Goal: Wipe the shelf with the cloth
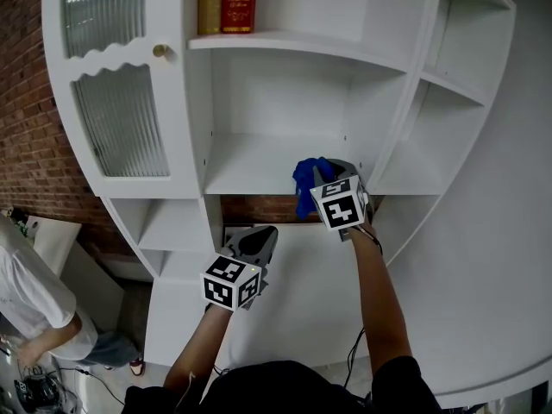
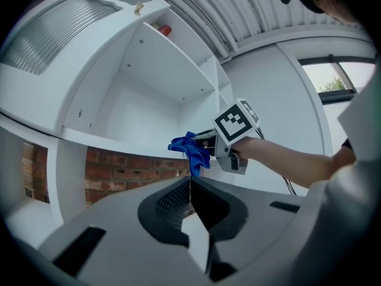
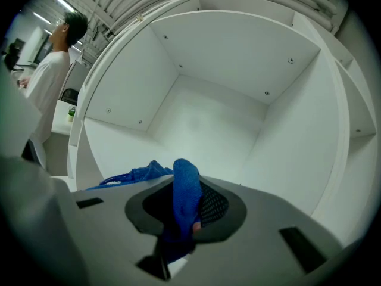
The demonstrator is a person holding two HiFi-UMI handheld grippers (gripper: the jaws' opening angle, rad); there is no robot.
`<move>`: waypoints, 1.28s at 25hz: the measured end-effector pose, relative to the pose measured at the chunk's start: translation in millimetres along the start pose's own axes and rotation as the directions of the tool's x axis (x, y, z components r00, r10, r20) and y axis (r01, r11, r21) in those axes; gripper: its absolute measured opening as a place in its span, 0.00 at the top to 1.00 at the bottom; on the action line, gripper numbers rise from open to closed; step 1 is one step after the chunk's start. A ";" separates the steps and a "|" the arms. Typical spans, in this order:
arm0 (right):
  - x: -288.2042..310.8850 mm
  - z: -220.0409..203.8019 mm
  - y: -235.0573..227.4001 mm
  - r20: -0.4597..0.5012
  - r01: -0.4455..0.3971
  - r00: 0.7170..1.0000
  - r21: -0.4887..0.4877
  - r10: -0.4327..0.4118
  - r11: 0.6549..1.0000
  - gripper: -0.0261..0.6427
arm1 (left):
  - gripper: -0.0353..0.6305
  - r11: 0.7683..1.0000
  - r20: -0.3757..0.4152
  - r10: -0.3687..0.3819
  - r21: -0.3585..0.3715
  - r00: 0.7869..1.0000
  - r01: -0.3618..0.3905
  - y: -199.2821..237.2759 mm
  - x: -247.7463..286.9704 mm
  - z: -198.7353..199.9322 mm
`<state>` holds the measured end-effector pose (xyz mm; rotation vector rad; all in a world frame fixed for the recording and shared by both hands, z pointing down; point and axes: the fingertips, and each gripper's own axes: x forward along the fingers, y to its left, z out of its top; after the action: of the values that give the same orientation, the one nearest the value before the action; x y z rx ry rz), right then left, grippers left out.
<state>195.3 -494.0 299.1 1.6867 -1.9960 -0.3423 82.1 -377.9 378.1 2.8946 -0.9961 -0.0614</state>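
A blue cloth (image 1: 308,178) is clamped in my right gripper (image 1: 321,179), at the front edge of the white middle shelf (image 1: 250,164). In the right gripper view the cloth (image 3: 186,198) stands bunched between the jaws, and a loose end trails left over the shelf board. My left gripper (image 1: 259,241) hangs lower, below that shelf and in front of the brick gap, jaws shut with nothing in them. From the left gripper view, the cloth (image 2: 190,150) and the right gripper (image 2: 205,143) show above its closed jaws (image 2: 190,186).
Two books (image 1: 227,2) stand on the shelf above. A cabinet door with ribbed glass (image 1: 121,119) is to the left. A brick wall (image 1: 263,208) shows behind the lower opening. A person in a white shirt (image 1: 30,300) stands at lower left.
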 end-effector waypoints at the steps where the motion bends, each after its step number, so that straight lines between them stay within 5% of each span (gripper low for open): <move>1: 0.5 1.3 1.9 0.001 -0.002 1.000 -0.001 0.002 1.000 0.83 | 0.92 1.000 0.002 0.005 0.000 1.000 -0.005 1.3 -1.8 0.5; 32: 22.2 47.7 76.5 0.018 -0.079 0.997 -0.031 0.079 0.996 0.83 | 0.92 0.984 -0.007 0.176 0.016 0.984 -0.175 39.3 -74.8 1.9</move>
<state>103.3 -506.2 301.4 1.5870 -2.0547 -0.3605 -1.0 -362.8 380.6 2.8041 -1.2504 -0.0305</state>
